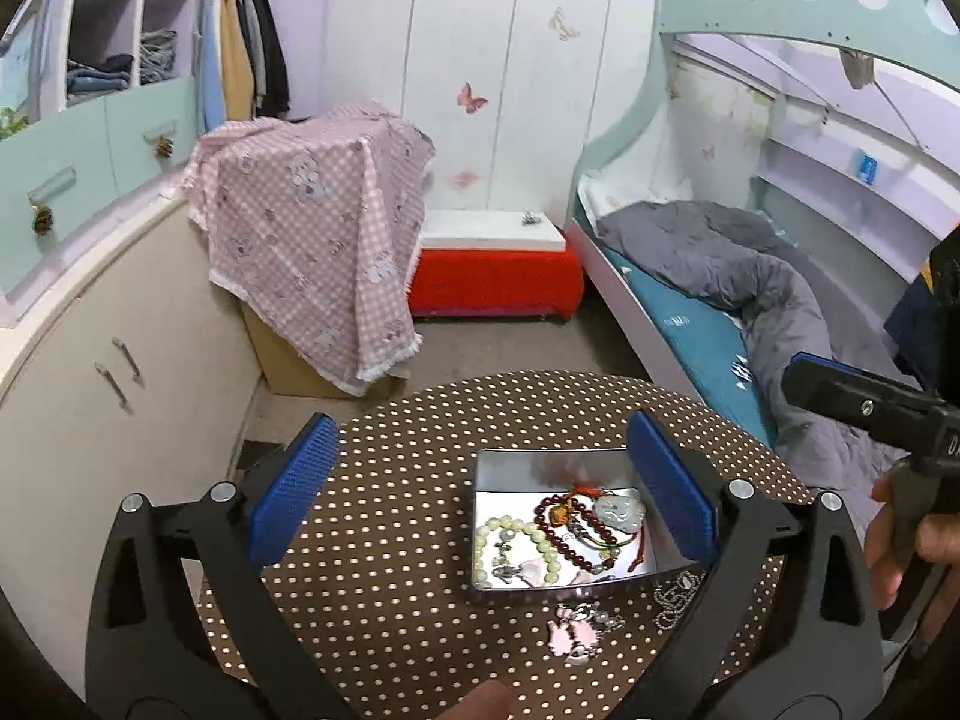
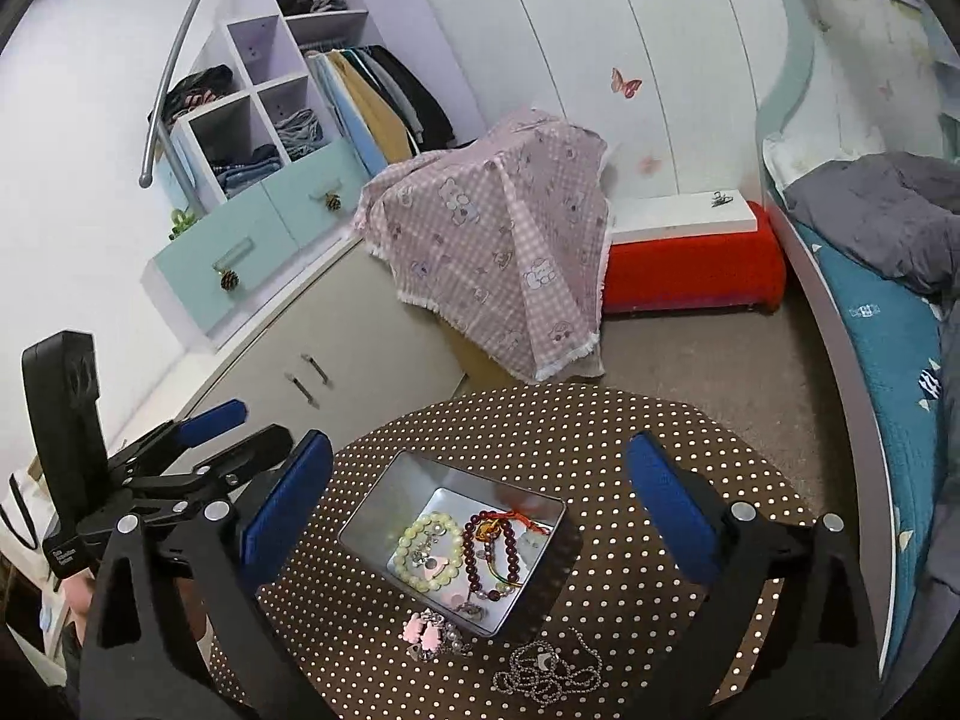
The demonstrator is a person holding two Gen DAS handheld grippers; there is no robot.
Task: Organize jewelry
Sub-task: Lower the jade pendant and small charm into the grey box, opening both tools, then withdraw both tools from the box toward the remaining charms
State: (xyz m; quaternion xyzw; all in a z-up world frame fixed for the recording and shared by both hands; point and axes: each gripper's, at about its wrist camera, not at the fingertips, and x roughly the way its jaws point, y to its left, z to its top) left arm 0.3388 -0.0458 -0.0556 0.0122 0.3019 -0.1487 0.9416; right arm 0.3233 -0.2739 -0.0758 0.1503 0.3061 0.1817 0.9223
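Observation:
A silver metal tin [image 1: 498,468] [image 2: 372,510] sits on a round brown polka-dot table [image 1: 408,540] [image 2: 600,438]. In it lie a pale green bead bracelet [image 1: 516,525] [image 2: 420,525], a dark red bead bracelet [image 1: 561,531] [image 2: 480,564], a jade pendant on red cord [image 1: 618,513] and small charms. A pink charm piece [image 1: 576,630] [image 2: 423,630] and a silver ball chain [image 1: 675,594] [image 2: 543,669] lie on the table in front of the tin. My left gripper [image 1: 486,492] is open and empty above the tin. My right gripper [image 2: 480,516] is open and empty above the tin.
A bunk bed with a grey quilt [image 1: 750,276] stands to the right. A box draped in pink checked cloth [image 1: 312,240], a red bench [image 1: 498,282] and a beige cabinet [image 1: 120,372] stand behind and left of the table. The right gripper's body [image 1: 870,408] shows at right.

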